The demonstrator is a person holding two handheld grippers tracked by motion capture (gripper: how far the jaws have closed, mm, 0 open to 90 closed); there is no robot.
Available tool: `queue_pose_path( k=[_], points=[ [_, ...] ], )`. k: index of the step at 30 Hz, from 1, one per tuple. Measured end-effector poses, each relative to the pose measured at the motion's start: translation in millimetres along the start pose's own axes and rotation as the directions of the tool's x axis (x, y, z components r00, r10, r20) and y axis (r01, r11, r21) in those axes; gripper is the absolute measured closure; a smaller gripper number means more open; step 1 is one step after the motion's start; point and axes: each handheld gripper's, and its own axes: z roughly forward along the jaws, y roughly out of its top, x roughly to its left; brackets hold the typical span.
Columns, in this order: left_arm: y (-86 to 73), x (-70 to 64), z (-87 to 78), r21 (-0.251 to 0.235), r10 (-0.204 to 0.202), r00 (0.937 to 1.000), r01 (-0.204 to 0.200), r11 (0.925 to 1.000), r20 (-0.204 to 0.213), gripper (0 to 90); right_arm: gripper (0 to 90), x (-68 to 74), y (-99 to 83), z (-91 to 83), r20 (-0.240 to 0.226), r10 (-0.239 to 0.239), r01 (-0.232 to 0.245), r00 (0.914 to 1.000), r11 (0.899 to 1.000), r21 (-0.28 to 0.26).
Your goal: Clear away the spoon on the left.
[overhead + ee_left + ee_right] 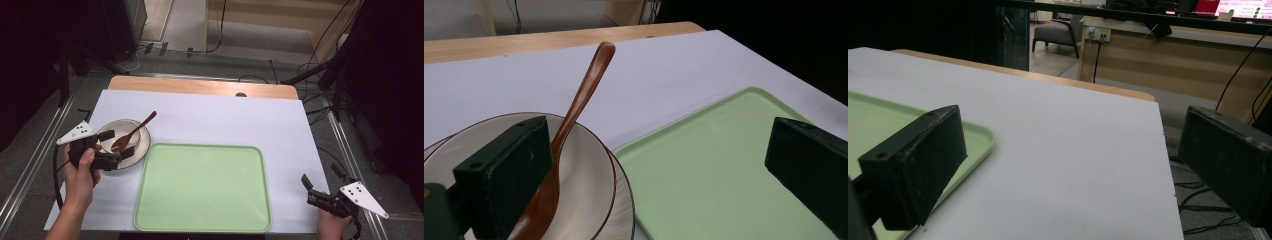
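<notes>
While wide open, left tongs (116, 147) straddle bowl (141, 145).

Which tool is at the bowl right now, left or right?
The left tool: its jaws stand open around the near rim of the bowl with the spoon. The right tool is off past the tray, over bare table.
</notes>
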Motion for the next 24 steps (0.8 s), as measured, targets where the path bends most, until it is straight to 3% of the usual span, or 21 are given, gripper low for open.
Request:
queue_pose_path(
  k=[4, 5, 11, 17, 18, 19, 24],
  points=[
    [2.7, 4.8, 7.7, 0.012, -0.022, 0.9997, 0.022, 0.9997, 0.003, 0.0, 0.0, 0.0, 0.0, 0.0, 0.003, 0.000, 0.000, 1.0000, 1.000, 0.000],
    [4.3, 6.8, 10.7, 0.014, -0.044, 0.9990, 0.044, 0.9989, 0.001, 0.0, 0.0, 0.0, 0.0, -0.1, 0.004, 0.003, -0.003, 1.0000, 1.000, 0.001],
    [15.1, 13.9, 27.2, 0.054, -0.081, 0.9962, 0.083, 0.9951, -0.032, 3.0, 0.0, 0.0, 0.0, 0.2, 0.004, 0.003, -0.003, 1.0000, 1.000, 0.001],
    [25.6, 18.0, 55.5, 0.131, -0.074, 0.9894, 0.090, 0.9873, -0.125, 16.5, 0.0, 0.2, -0.1, 0.0, 0.005, 0.003, -0.003, 1.0000, 1.000, 0.003],
    [25.6, 18.0, 55.5, 0.131, -0.074, 0.9894, 0.090, 0.9873, -0.125, 19.0, 0.0, 0.2, -0.1, 0.0, 0.005, 0.003, -0.003, 1.0000, 1.000, 0.003],
    [27.2, 18.2, 64.3, 0.142, -0.077, 0.9843, 0.100, 0.9848, -0.159, 21.9, 0.0, 0.4, -0.1, 0.2, 0.007, 0.003, -0.003, 1.0000, 1.000, 0.005],
    [28.5, 19.6, 79.5, 0.163, -0.073, 0.9781, 0.106, 0.9809, -0.195, 29.6, 0.0, 0.5, -0.2, 0.1, 0.005, -0.002, 0.002, 1.0000, 1.000, 0.002]
  ],
)
